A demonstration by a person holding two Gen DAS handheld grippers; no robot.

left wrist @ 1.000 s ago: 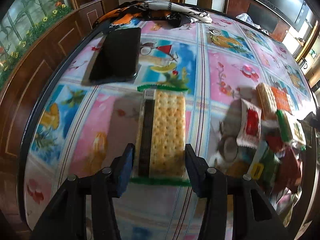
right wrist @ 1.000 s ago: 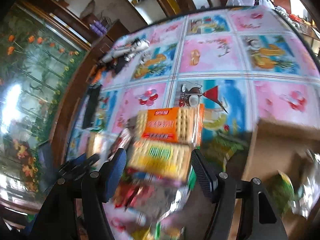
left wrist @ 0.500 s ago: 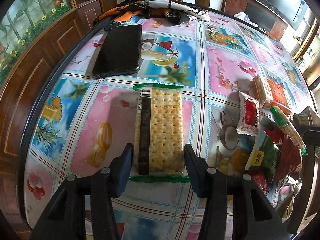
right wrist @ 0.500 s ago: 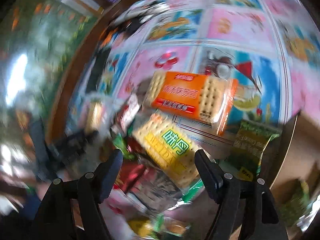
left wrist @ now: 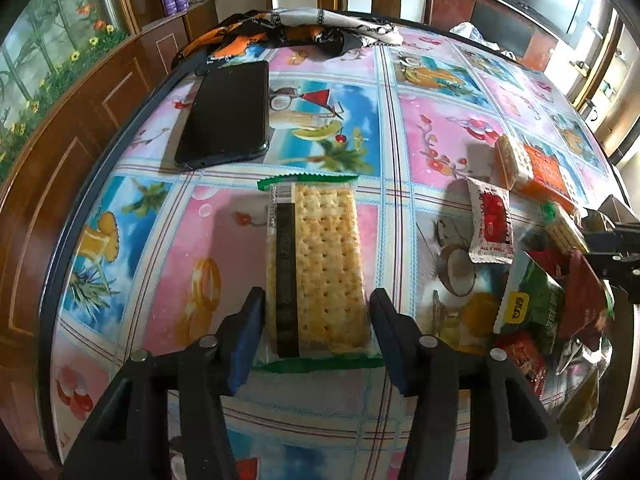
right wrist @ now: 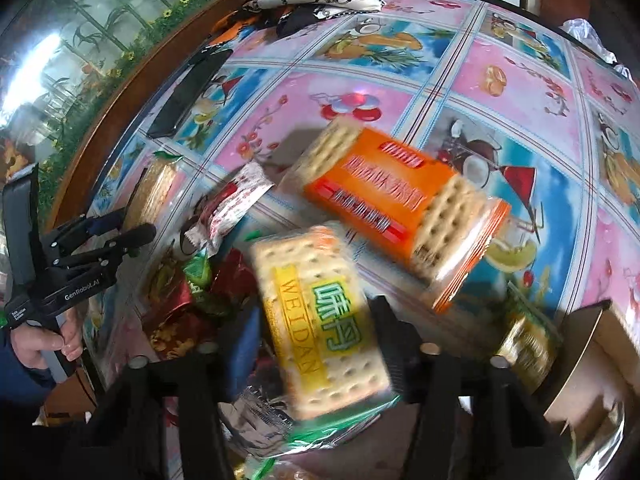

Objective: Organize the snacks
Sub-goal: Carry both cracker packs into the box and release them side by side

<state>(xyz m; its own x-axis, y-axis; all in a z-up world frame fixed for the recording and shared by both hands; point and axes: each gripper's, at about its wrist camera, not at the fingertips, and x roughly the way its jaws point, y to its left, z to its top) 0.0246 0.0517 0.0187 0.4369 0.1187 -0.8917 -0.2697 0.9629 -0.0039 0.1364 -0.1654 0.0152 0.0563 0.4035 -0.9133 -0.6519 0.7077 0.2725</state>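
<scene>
We're straddling the green-edged cracker pack [left wrist: 316, 268] w/ left gripper [left wrist: 316, 332] wide, right gripper [right wrist: 316, 344] wide around the yellow-label crackers [right wrist: 320, 316].

Fruit-print tablecloth [left wrist: 432, 128] over a round table, dark wood cabinets [left wrist: 60, 152], flowered glass panel [left wrist: 36, 60] behind

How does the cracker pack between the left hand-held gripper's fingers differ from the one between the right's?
The green-trimmed cracker pack lies flat on the tablecloth alone; the yellow-label cracker pack sits atop a snack pile. The first shows a dark side strip, the second a yellow-green label. Both are clear-wrapped square crackers.
</scene>
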